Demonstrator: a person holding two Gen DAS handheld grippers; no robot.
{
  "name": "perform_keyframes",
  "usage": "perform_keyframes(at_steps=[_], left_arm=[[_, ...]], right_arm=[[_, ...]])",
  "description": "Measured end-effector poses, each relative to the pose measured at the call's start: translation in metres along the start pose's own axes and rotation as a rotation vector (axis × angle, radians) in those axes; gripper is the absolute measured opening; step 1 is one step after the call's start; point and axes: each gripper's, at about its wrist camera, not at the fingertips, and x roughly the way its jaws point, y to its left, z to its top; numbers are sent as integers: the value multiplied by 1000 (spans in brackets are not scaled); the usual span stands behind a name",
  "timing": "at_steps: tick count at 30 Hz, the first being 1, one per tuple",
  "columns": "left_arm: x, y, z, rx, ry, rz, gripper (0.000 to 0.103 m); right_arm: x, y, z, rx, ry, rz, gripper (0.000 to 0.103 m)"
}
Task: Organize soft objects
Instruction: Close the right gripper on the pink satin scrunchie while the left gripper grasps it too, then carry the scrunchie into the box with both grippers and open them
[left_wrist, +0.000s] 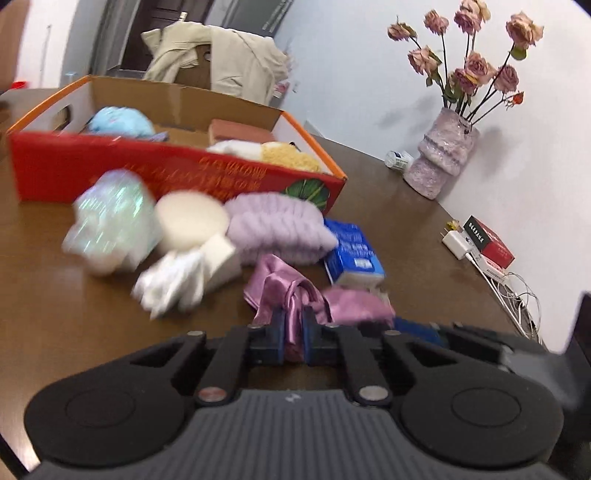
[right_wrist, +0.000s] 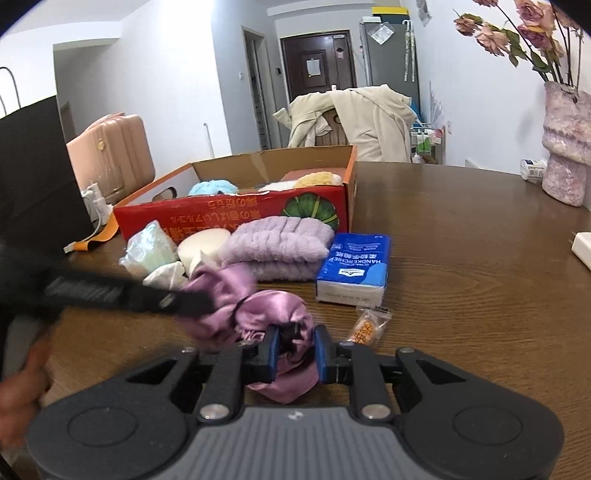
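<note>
1 red box (right_wrist: 229, 218) on the tabletop (right_wrist: 461, 258), w/ approx 5 soft items inside: 1 blue (left_wrist: 120, 120), 1 white (left_wrist: 236, 148), 1 yellow (left_wrist: 290, 157), 1 brick-red block (left_wrist: 240, 131), 1 dark bit, unclear. In front of box: 1 lilac towel (right_wrist: 277, 245), 1 cream round pad (right_wrist: 203, 242), 1 shiny wrapped pack (right_wrist: 149, 249), 1 white cloth (right_wrist: 164, 277), 1 satin cloth (right_wrist: 258, 314). 1 tissue pack (right_wrist: 356, 264), 1 snack sachet (right_wrist: 367, 323). Far right edge: 1 vase (left_wrist: 441, 158), approx 9 roses (left_wrist: 476, 64). 2 grippers: left (left_wrist: 294, 334), right (right_wrist: 296, 352).

Both wrist views (close, low) share table (left_wrist: 388, 206)
</note>
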Motion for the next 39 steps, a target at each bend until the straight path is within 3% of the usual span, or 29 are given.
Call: perform_keyframes(at_steps=[4, 7, 9, 10, 11, 13, 15, 17, 23, 27, 31, 35, 39], left_arm=[[-15, -2, -20, -31, -18, 14, 9], [-16, -2, -19, 3, -36, 22, 16], [-20, -6, -17, 57, -72, 45, 46], [-21, -10, -16, 114, -85, 67, 77], [-20, -14, -17, 164, -91, 88, 84], [-14, -20, -18, 264, -106, 127, 82], [-4, -17, -14, 285, -75, 127, 79], [4, -11, -11, 269, -43, 98, 57], [9, 0, -9, 240, -14, 16, 23], [-4, -2, -4, 228, -43, 10, 20], [-34, -8, 15, 224, -126, -13, 20], [-53, -1, 55, 198, -199, -53, 20], [-42, 26, 105, 119, -187, -64, 20]], right_arm=[[8, 0, 3, 24, -4, -11, 19], [14, 4, 6, 13, -4, -9, 16], [17, 5, 7, 9, 1, 1, 15], [18, 5, 7, 7, 4, 4, 15], [19, 5, 7, 5, 7, 4, 15], [22, 6, 7, 7, 10, 2, 14], [24, 5, 7, 13, 13, 3, 13], [25, 5, 7, 11, 18, 1, 12], [28, 4, 9, 5, 26, 4, 8], [20, 9, 15, 6, -3, 15, 6], [-2, 17, 33, -2, -82, 25, 6], [-14, 26, 70, -17, -171, 44, 6], [10, 31, 119, -28, -191, 77, 6]])
